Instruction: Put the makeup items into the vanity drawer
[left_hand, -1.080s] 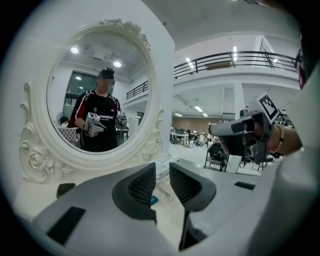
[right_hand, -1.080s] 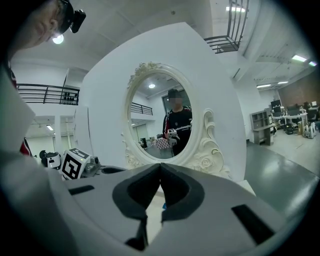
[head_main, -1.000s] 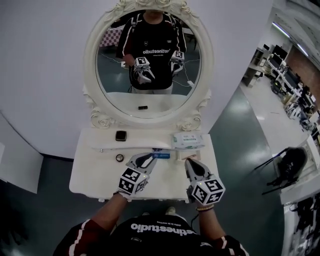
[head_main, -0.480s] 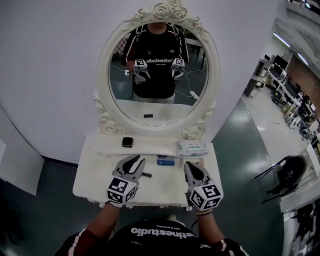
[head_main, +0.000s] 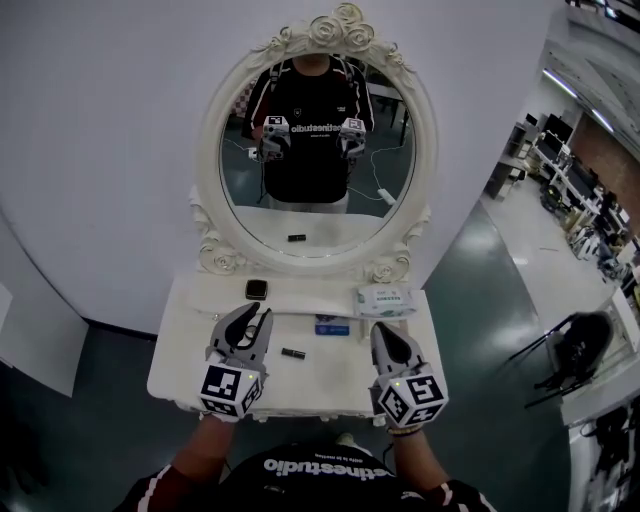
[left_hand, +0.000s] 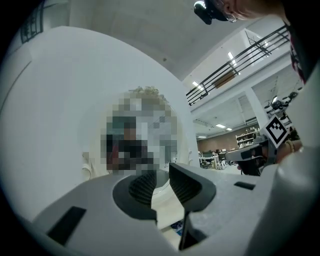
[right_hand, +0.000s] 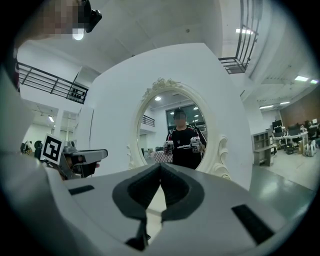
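Note:
On the white vanity top (head_main: 320, 378) lie a small dark tube (head_main: 293, 353), a blue flat item (head_main: 332, 328), a dark square compact (head_main: 256, 289) and a pack of wipes (head_main: 385, 297). My left gripper (head_main: 252, 318) hovers over the left part of the top, left of the tube, open with nothing between its pads (left_hand: 161, 184). My right gripper (head_main: 381, 332) hangs over the right part, below the wipes. Its tips meet (right_hand: 160, 170) and hold nothing. No drawer front shows in any view.
A big oval mirror (head_main: 315, 180) in an ornate white frame stands at the back of the top and reflects the person and both grippers. A white wall is behind it. Grey floor, desks and a dark chair (head_main: 580, 335) lie to the right.
My left gripper has moved left, away from the blue item, and has risen, which uncovers the dark tube. The right gripper has risen a little. The head view has tilted up.

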